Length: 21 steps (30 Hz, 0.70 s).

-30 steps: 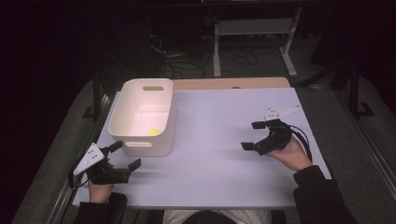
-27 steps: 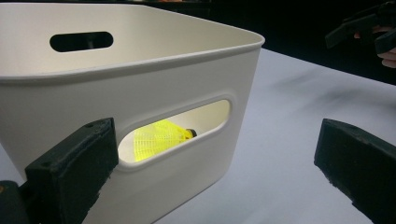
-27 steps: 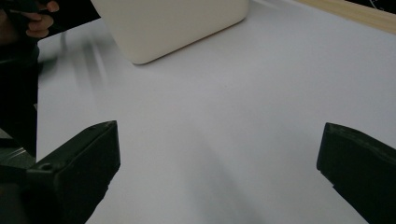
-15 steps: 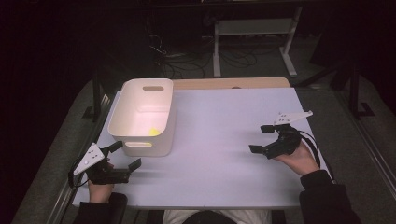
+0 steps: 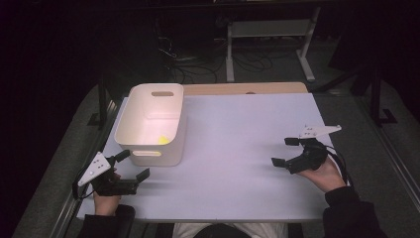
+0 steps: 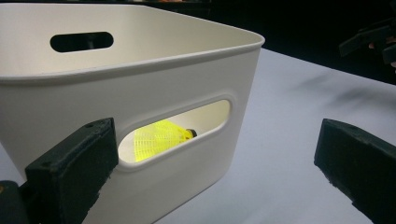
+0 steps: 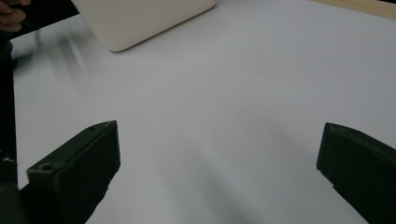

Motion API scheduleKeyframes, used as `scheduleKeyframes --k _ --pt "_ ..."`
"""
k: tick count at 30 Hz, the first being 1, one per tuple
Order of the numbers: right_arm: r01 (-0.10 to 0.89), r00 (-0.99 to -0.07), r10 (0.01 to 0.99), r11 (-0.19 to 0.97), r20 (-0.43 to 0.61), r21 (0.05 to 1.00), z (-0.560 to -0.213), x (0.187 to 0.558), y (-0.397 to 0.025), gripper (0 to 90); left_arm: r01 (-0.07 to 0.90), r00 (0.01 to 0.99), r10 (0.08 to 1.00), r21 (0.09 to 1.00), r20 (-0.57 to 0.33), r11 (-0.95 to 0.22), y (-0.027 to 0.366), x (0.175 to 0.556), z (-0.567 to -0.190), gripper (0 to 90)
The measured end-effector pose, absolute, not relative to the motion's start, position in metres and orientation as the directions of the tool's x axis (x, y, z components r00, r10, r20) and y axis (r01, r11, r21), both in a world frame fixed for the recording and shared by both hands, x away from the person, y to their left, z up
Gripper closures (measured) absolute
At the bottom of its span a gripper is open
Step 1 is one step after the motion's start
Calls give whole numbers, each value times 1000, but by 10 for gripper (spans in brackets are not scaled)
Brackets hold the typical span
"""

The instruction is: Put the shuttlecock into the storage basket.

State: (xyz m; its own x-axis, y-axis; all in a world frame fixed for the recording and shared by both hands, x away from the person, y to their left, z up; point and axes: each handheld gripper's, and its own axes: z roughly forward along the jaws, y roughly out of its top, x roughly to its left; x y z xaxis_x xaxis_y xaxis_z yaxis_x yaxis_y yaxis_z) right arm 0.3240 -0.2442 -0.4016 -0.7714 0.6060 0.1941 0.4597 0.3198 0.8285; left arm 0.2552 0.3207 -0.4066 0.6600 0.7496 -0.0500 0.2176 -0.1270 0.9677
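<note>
Lying inside a cream-white rectangular plastic bin (image 5: pixel 151 124) with slotted handles: a neon-yellow plastic shuttlecock with a dark tip (image 5: pixel 162 140), near the bin's front wall and visible through the handle slot in the left gripper view (image 6: pixel 161 137). Standing on the left part of the pale white surface (image 5: pixel 237 148), the bin. Just before its front left corner, the left hand-held gripper (image 5: pixel 130 164), jaws spread wide, holding nothing, pointed at the bin wall (image 6: pixel 154 93). Well apart at the right edge of the surface, the right hand-held gripper (image 5: pixel 285 151), likewise wide open and empty, jaws over bare surface (image 7: pixel 224 107).
</note>
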Motion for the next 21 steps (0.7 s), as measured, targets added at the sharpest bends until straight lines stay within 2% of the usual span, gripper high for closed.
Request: scheduleKeyframes --k 21 --pt "468 -725 666 289 176 835 -416 300 -273 0 218 660 749 968 -51 -126 321 255 -407 0"
